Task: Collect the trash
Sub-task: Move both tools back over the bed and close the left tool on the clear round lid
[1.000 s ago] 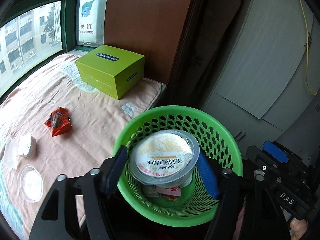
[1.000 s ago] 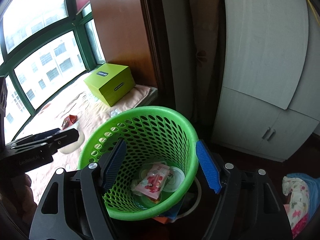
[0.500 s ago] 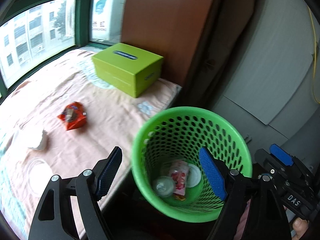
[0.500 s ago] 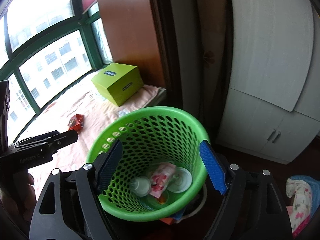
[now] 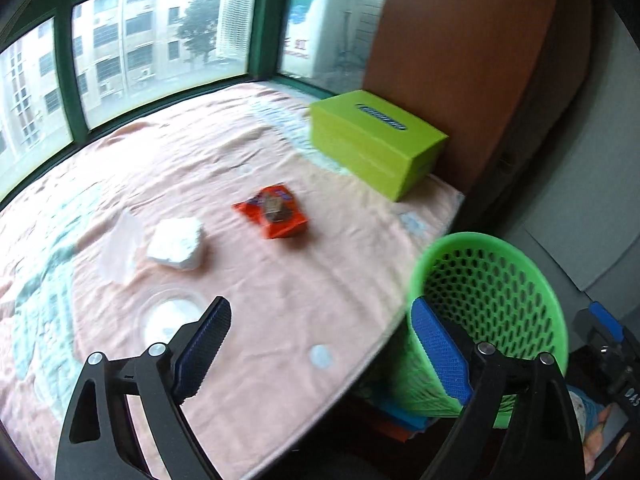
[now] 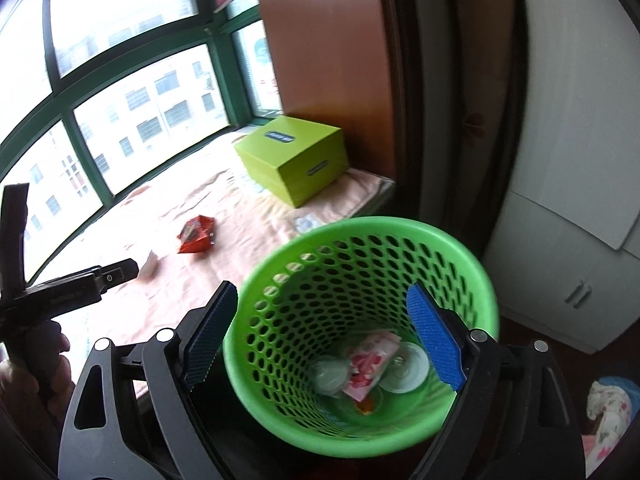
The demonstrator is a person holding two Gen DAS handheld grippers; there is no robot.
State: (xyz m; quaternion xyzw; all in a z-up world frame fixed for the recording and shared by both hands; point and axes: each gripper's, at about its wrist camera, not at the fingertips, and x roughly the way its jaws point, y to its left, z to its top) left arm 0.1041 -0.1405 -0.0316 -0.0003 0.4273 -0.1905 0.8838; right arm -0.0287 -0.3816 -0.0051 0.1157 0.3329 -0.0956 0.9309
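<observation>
- The left claw (image 5: 316, 354) is opening, with nothing between its blue pads; it hangs over the near edge of the bed (image 5: 248, 280).
- The right claw (image 6: 326, 334) is opening too, with nothing gripped; it looks down into the green basket (image 6: 472, 256).
- Inside the basket lie a pink wrapper (image 6: 370, 362), a white lid (image 6: 406, 366) and a clear cup (image 6: 330, 372), already binned.
- Still on the bed: a clear lid (image 5: 170, 314) nearest the left claw, then a crumpled white wad (image 5: 176, 242) beside a thin plastic scrap (image 5: 120, 248), then an orange snack packet (image 5: 274, 210).
- All look light. The packet is probably crinkly and slick; I would pinch it across its puffed middle. The wad should be soft and squash under the pads. The clear lid is flat and thin, so its rim is the place to nip.
- The green box (image 5: 376, 142) carries a dark label, too blurred to read.
</observation>
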